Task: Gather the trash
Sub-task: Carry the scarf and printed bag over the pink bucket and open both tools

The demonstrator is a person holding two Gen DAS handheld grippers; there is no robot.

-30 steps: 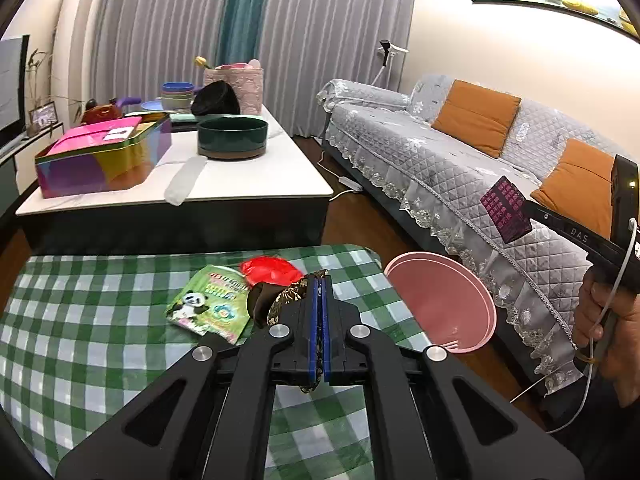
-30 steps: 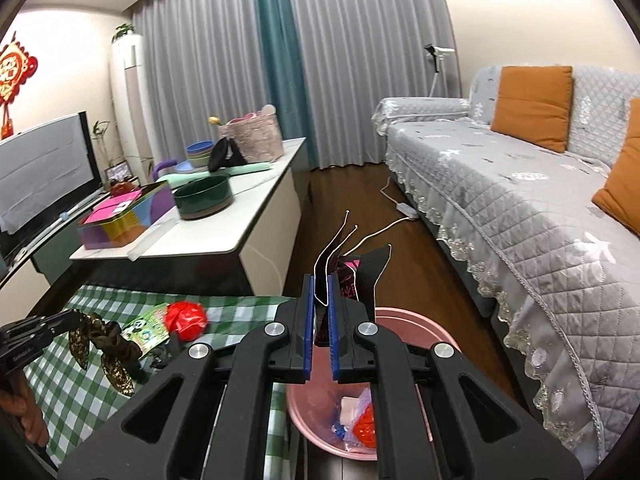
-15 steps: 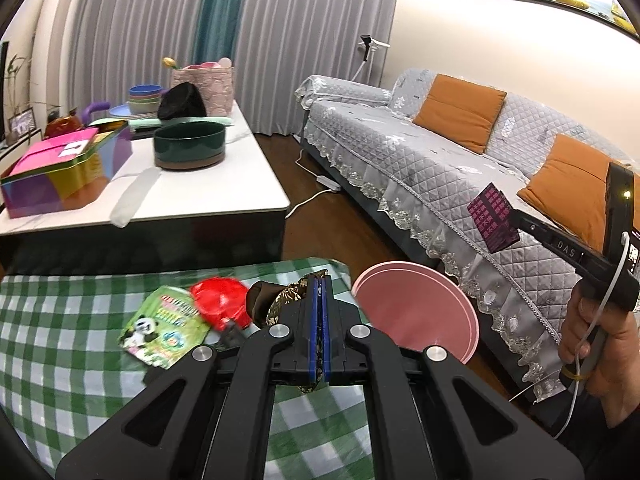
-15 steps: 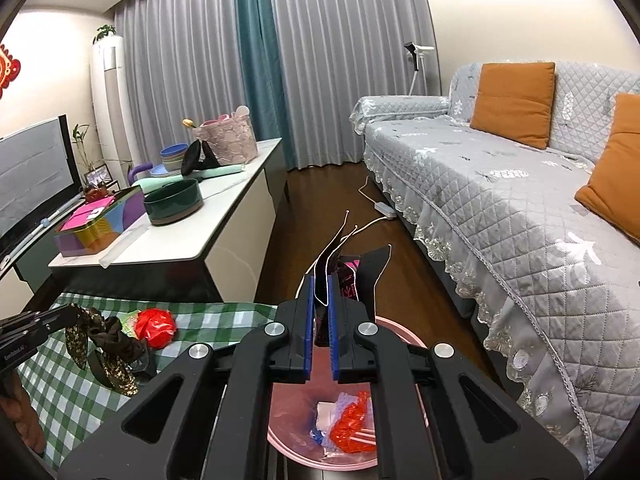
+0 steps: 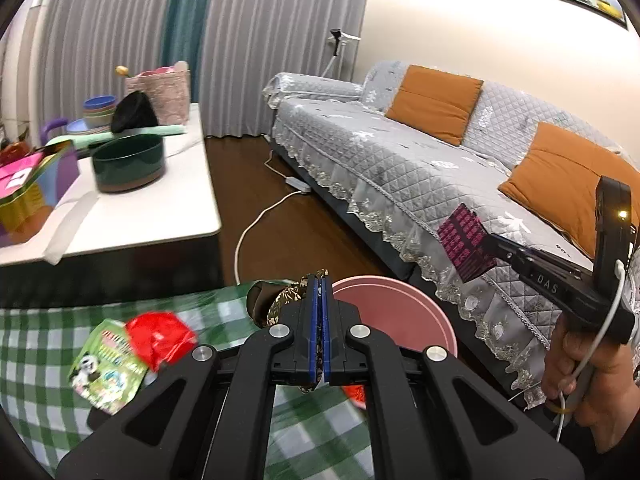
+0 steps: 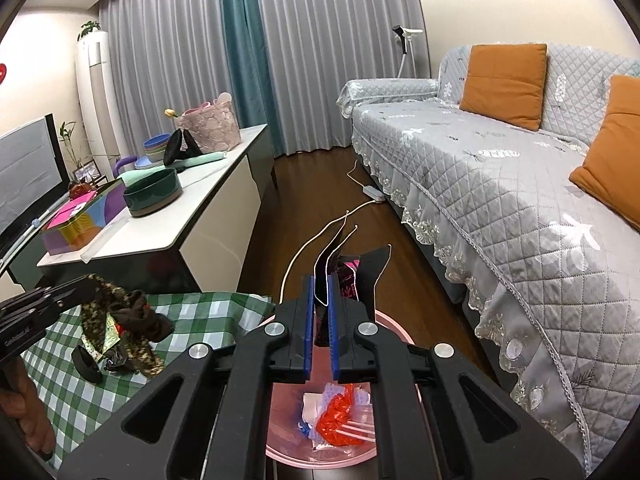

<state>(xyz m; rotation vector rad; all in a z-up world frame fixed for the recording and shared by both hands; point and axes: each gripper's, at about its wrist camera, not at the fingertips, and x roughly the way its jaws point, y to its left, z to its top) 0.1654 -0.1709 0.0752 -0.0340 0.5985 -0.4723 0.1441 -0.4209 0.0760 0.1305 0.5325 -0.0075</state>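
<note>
Since a second ago the left tool [image 5: 319, 280] has slid toward the green-checked worktop's [image 5: 36, 328] right edge, angled downward, pinching a crumpled brown-and-gold foil wrapper [image 6: 120, 314]. Right tool [image 6: 321, 280] hangs over the round pink plastic bin [image 5: 404, 308], clamped on a black-and-pink printed wrapper [image 5: 464, 242].

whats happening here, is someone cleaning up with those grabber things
Yes. A person holds a hand-held gripper in each hand and is collecting trash into a pink bin beside a green checked table. The right hand-held gripper is shut on a black and pink wrapper above the bin, which already holds some trash. The left hand-held gripper is shut on a brown and gold wrapper. A red wrapper and a green panda packet lie on the table.
</note>
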